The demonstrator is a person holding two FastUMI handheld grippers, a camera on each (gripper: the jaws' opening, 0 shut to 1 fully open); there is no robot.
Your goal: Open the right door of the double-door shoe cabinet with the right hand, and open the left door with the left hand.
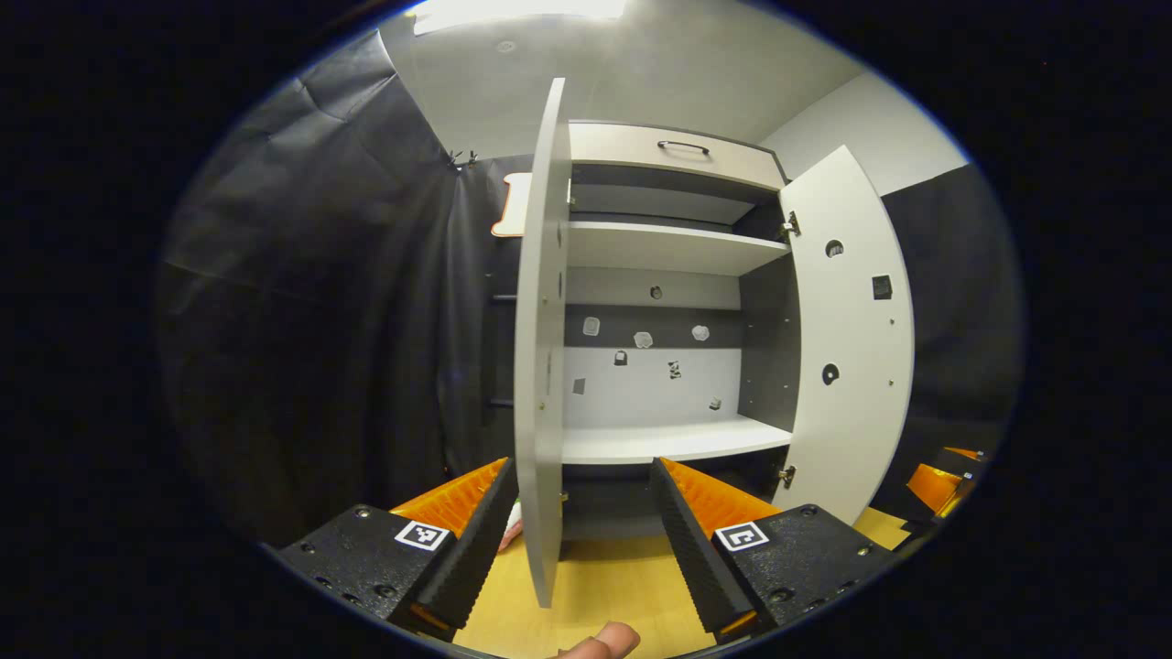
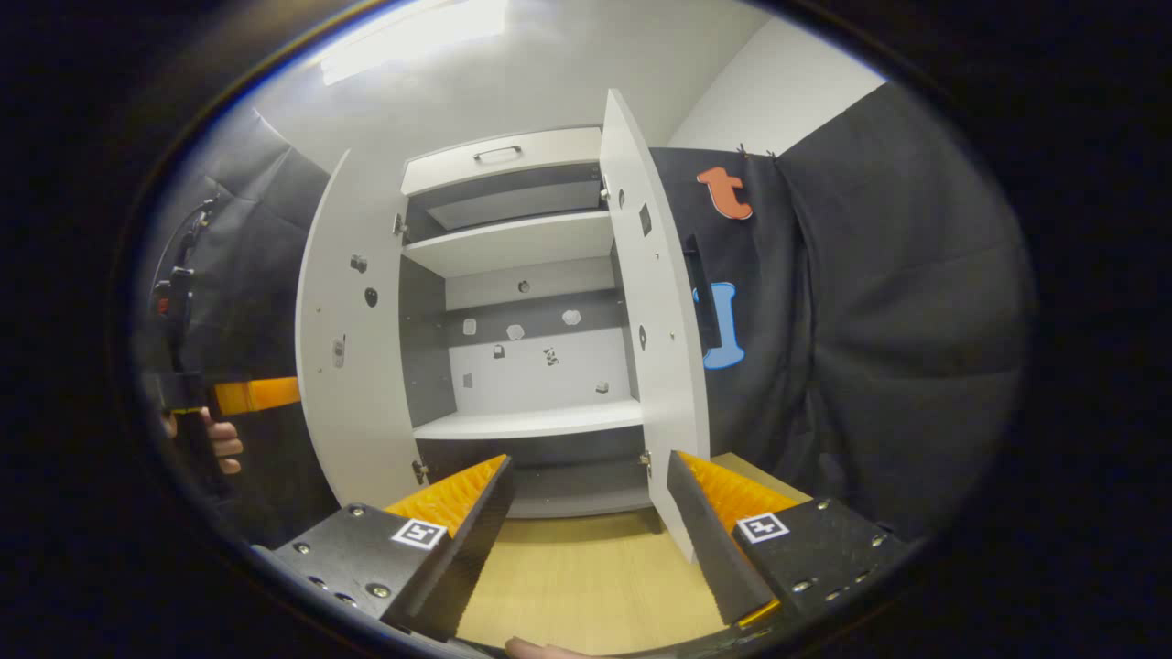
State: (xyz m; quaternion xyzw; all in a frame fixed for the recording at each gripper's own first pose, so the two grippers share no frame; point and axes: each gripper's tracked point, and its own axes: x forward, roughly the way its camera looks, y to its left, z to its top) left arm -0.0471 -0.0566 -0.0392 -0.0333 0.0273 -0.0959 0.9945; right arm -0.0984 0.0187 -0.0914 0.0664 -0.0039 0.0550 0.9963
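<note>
Both doors of the shoe cabinet (image 1: 673, 302) stand open. In the left gripper view we see the left door (image 1: 542, 366) edge-on, rising between the spread fingers of the left hand-held gripper (image 1: 579, 531); whether either finger touches it we cannot tell. The right door (image 1: 847, 339) is swung wide, its inner face toward us. Inside, we note an upper shelf (image 1: 668, 247) and a lower shelf (image 1: 673, 441), with a drawer (image 1: 678, 154) bearing a handle at the top. A wooden floor (image 1: 604, 586) lies below.

In the right gripper view we find the right hand-held gripper (image 2: 586, 522) likewise spread and pinching nothing, with the right door (image 2: 655, 311) just beyond its right finger. The left door (image 2: 352, 339) stands open farther off, and beside it a hand (image 2: 215, 444) holds the left hand-held gripper (image 2: 243, 395).
</note>
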